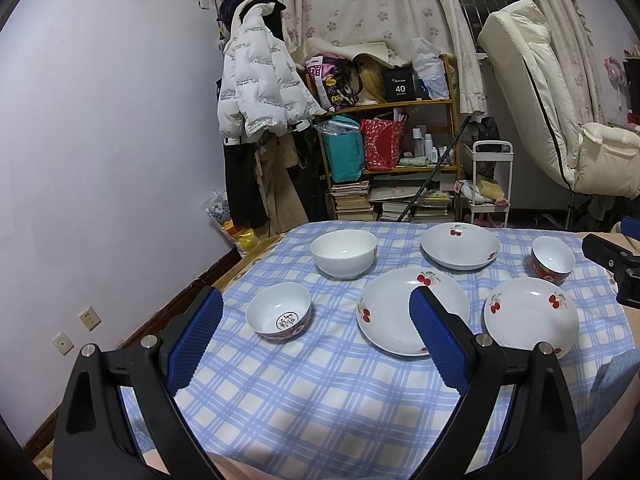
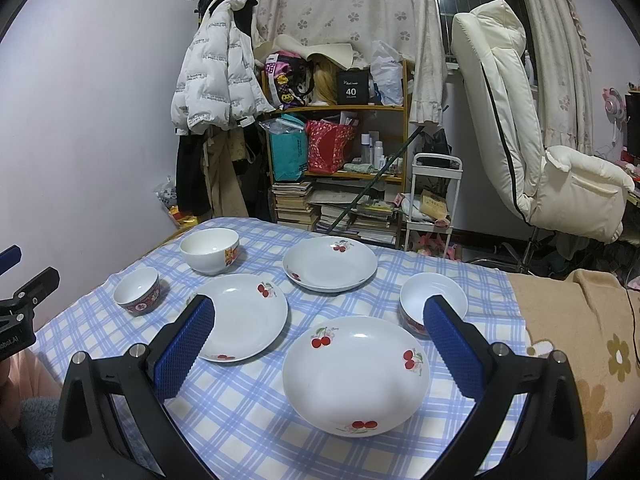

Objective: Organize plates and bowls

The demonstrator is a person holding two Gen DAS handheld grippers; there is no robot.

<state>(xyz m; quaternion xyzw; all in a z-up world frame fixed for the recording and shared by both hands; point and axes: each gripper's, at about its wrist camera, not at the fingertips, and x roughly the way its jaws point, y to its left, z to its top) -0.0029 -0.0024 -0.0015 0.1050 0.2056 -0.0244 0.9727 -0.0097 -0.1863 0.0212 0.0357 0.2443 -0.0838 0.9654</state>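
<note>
Six dishes sit on the blue checked tablecloth point(image 1: 320, 392). In the left wrist view: a plain white bowl point(image 1: 344, 252), a small red-patterned bowl point(image 1: 279, 316), a cherry plate point(image 1: 384, 312) partly behind my finger, a far cherry plate point(image 1: 460, 246), a right cherry plate point(image 1: 530, 318) and a red bowl point(image 1: 552, 260). My left gripper point(image 1: 316, 300) is open above the cloth, holding nothing. My right gripper point(image 2: 320, 308) is open over the near cherry plate point(image 2: 356, 372). A red bowl point(image 2: 432, 300) sits behind its right finger. The middle plate point(image 2: 244, 316) lies by its left finger.
Beyond the table's far edge stand a cluttered wooden shelf point(image 2: 340, 140), a coat rack with a white jacket point(image 1: 260, 88), a small white cart point(image 2: 436, 200) and a cream recliner chair point(image 2: 540, 140). A brown flowered blanket point(image 2: 580, 320) covers the surface right of the cloth.
</note>
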